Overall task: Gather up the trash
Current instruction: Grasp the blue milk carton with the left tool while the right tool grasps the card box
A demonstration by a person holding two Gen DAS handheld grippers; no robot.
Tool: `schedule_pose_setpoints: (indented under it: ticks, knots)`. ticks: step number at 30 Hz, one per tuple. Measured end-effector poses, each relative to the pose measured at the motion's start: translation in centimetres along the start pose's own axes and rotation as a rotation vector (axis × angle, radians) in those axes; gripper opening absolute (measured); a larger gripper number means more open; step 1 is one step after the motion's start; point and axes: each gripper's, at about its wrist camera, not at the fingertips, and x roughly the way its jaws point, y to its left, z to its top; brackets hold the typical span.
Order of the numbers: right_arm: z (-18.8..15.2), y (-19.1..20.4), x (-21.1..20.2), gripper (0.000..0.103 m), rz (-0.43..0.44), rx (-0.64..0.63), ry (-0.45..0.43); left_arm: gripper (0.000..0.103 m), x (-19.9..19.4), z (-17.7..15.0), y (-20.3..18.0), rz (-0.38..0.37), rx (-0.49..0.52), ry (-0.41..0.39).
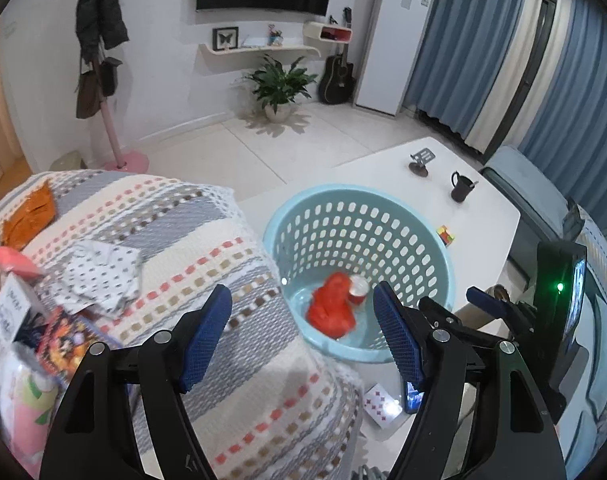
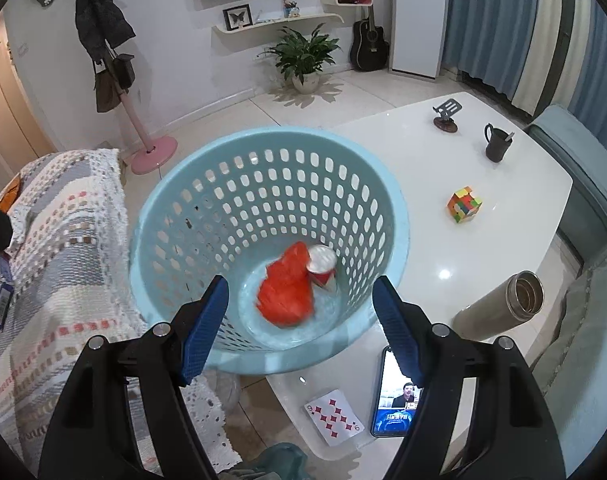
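Right wrist: playing card (image 2: 334, 417) shows red 9.

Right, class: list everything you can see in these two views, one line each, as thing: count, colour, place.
basket: 1, light blue, on table edge beside sofa
red bag: 1, red, in basket
cup: 1, red and white, in basket beside bag
table: 1, white, right of sofa
cube: 1, multicoloured, on table
mug: 1, dark, on table
flask: 1, steel, lying on table
phone: 1, screen lit, table's near edge
card: 1, red diamonds, beside phone
stand: 1, dark, table's far side
throw: 1, striped, over sofa
wrappers: several, orange, white, mixed, on throw
plant: 1, green, on floor
guitar: 1, black, by wall
left gripper: 1, black, blue pads, jaws open
right gripper: 1, same, jaws open over basket
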Motion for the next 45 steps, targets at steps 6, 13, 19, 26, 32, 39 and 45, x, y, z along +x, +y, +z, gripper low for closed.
schedule_pose_setpoints:
  ticks: [6, 13, 19, 26, 32, 39, 45]
  knots:
    - [0.3, 3.0, -3.5, 0.071, 0.035, -0.066, -0.077, 0.071, -5.4, -1.4, 1.5, 0.044, -0.009, -0.097]
    - [0.2, 8.7, -8.2, 0.071, 0.109, -0.167, -0.175, 0.071, -13.9, -4.4, 5.6, 0.121, -0.077, -0.222]
    - [-0.9, 14.5, -12.0, 0.073, 0.192, -0.257, -0.236, 0.071, -20.5, -7.8, 10.8, 0.231, -0.157, -0.294]
    - [-3.1, 20.2, -13.8, 0.074, 0.235, -0.355, -0.248, 0.076, -23.9, -11.8, 16.5, 0.331, -0.242, -0.299]
    - [-4.1, 22.6, -13.0, 0.074, 0.254, -0.384, -0.205, 0.080, -21.3, -14.2, 18.4, 0.334, -0.211, -0.198]
    - [-4.4, 23.6, -11.9, 0.074, 0.236, -0.408, -0.184, 0.084, -17.0, -13.9, 18.2, 0.373, -0.139, -0.128]
    - [-3.8, 23.8, -10.6, 0.074, 0.235, -0.414, -0.165, 0.079, -16.0, -13.4, 19.2, 0.390, -0.167, -0.120]
